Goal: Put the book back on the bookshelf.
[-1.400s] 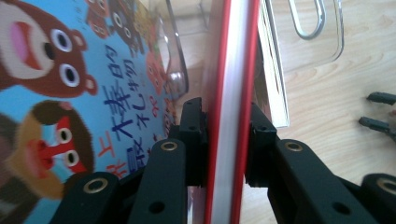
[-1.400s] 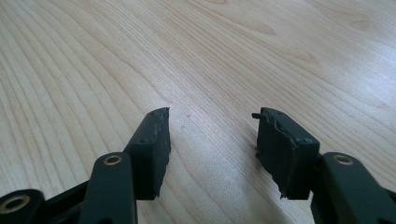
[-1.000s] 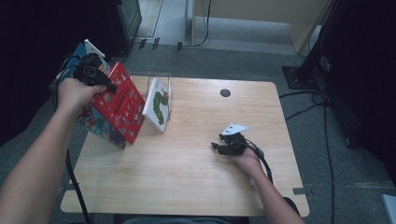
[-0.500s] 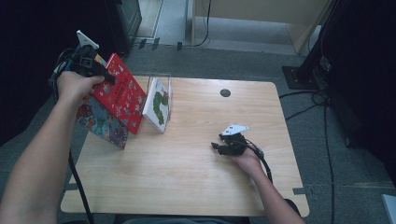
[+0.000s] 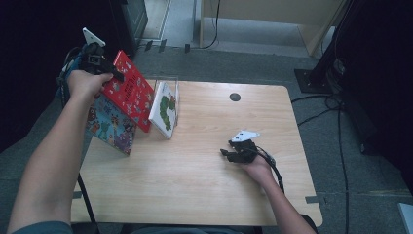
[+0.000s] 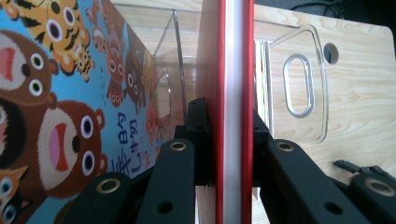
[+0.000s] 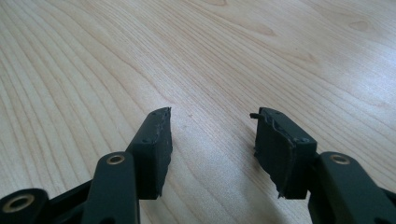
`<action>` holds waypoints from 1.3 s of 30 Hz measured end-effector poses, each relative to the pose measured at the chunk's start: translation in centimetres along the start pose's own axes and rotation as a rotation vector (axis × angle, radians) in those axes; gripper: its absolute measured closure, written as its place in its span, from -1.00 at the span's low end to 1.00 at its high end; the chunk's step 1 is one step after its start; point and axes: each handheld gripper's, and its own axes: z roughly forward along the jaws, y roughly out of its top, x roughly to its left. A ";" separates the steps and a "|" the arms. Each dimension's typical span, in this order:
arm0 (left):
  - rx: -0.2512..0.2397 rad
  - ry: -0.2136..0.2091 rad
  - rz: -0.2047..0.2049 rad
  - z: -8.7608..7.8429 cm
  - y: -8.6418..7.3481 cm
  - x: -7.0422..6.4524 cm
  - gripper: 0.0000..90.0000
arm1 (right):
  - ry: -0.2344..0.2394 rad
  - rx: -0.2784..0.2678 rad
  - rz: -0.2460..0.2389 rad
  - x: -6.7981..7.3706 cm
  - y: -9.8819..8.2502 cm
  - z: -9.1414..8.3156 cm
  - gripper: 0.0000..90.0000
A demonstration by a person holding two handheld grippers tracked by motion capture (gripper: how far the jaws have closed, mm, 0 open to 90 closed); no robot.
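Item, step in hand: left gripper [image 5: 104, 68] clamped on the edge of a thin red hardcover picture book [image 5: 129, 90], lifted just beside the clear acrylic book stand [image 6: 299, 84]; next, likely slotting it in; right gripper [image 7: 212, 140] idle, jaws apart.

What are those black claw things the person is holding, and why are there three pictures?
They are grabbers, one in each hand, with a camera on each. The high view looks down from above at the wooden table. The left gripper is squeezed shut on a red book, lifted up next to a blue animal book. A caterpillar book leans in a clear plastic holder. The right gripper rests open over bare wood, holding nothing. The two close-up pictures come from the grabbers' own cameras.
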 end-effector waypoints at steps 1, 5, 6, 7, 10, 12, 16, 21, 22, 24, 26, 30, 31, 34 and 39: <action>0.000 -0.003 -0.001 0.2 0.0 0.0 0.77 | 0.000 -0.001 -0.001 0.0 0.0 0.0 0.02; 0.000 -0.001 -0.005 0.8 0.1 0.0 0.77 | -0.005 -0.011 0.006 0.1 -0.2 0.0 0.02; 0.000 -0.003 -0.008 1.0 0.0 0.0 0.77 | -0.005 -0.013 0.011 0.1 -0.2 0.0 0.02; -0.001 -0.003 -0.010 1.2 0.0 0.0 0.77 | -0.004 -0.014 0.011 0.2 -0.3 -0.1 0.02; -0.011 -0.018 -0.023 1.5 -0.1 0.2 0.77 | -0.006 -0.015 0.008 0.2 -0.4 -0.2 0.02; -0.013 -0.020 -0.022 1.5 -0.1 0.3 0.77 | -0.006 -0.019 0.008 0.3 -0.5 -0.2 0.02; -0.039 0.003 0.003 1.5 -0.1 0.0 0.72 | -0.004 -0.024 0.006 0.2 -0.5 -0.2 0.02; -0.046 0.023 0.018 1.3 -0.1 -0.1 0.52 | -0.005 -0.025 0.008 0.3 -0.6 -0.2 0.02; -0.047 0.024 0.016 1.2 -0.1 0.0 0.48 | -0.005 -0.025 0.008 0.3 -0.6 -0.2 0.02; -0.049 0.026 0.016 1.1 -0.1 0.0 0.33 | -0.005 -0.027 0.008 0.3 -0.6 -0.2 0.02; -0.043 0.025 0.019 1.0 -0.1 0.1 0.22 | -0.005 -0.028 0.009 0.3 -0.6 -0.2 0.02; -0.045 0.020 0.037 0.7 -0.2 0.1 0.09 | -0.006 -0.029 0.008 0.3 -0.6 -0.2 0.02; -0.046 0.011 0.032 0.6 -0.2 0.1 0.06 | -0.005 -0.029 0.008 0.3 -0.6 -0.3 0.02; -0.048 0.004 0.019 0.2 -0.3 0.2 0.00 | -0.005 -0.029 0.008 0.3 -0.6 -0.3 0.02; -0.060 0.010 0.029 -0.9 -0.4 0.3 -0.04 | -0.004 -0.029 0.008 0.4 -0.7 -0.3 0.01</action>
